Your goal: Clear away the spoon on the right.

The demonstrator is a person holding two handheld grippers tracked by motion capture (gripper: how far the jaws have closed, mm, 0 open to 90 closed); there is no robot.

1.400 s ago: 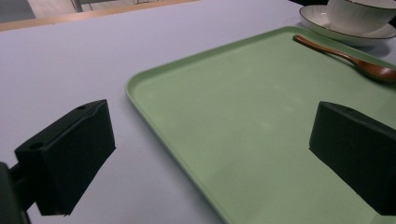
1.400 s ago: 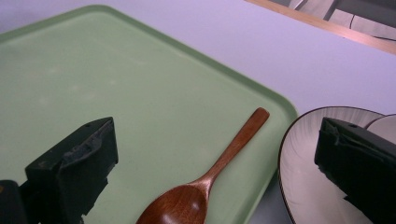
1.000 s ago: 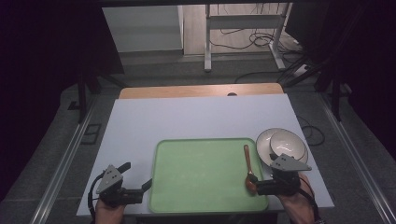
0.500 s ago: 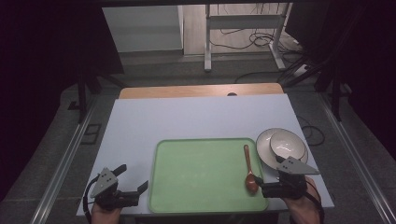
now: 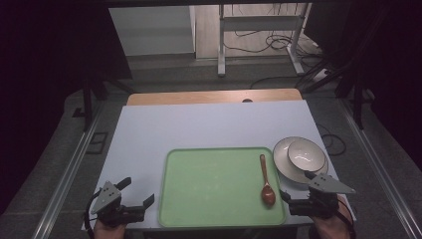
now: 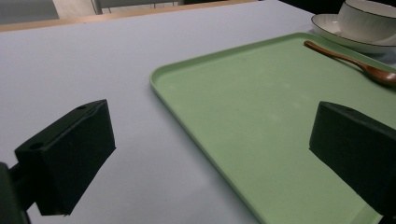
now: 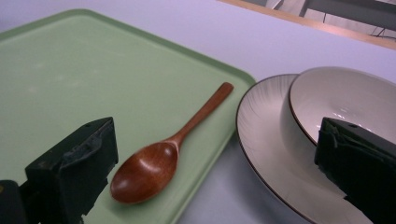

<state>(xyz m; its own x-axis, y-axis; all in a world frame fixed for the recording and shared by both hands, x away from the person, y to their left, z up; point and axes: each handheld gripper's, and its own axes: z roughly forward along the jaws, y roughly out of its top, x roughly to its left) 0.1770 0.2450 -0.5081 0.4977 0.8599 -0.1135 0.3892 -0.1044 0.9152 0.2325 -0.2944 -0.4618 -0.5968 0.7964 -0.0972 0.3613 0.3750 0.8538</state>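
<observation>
- The bench [image 5: 209,127] is a pale sheet with everything gathered toward its 6 o'clock edge, near the person. Sliding a piece off that edge is the widest hazard, since both hands work right along it.
- The green tray [image 5: 219,186] lies flat at the centre-front. It is light and shallow-rimmed by the look of it; a nudge from either side could skate it across the smooth bench.
- The plate [image 5: 281,164] sits on the bench just off the tray's 3 o'clock side, with the bowl [image 5: 307,154] standing in it. They are loose stacked crockery, so a knock from a rising hand could make the bowl slide or tip.
- The right gripper [image 5: 288,198] hovers at the tray's 4 o'clock corner, fingers spread wide and holding nothing. In the right gripper view one finger hangs over the bowl's rim, the likeliest point of contact if the hand lifts carelessly.
- The left gripper [image 5: 137,191] waits off the tray's 8 o'clock corner, fingers also apart and empty, its right-hand finger over the tray's rim.
- The wooden spoon [image 5: 266,184] lies on the tray near its 3 o'clock edge, scoop toward the person, handle pointing to 12 o'clock. It lies flat and thin; a pinch closing too high would probably flick it against the plate.
</observation>
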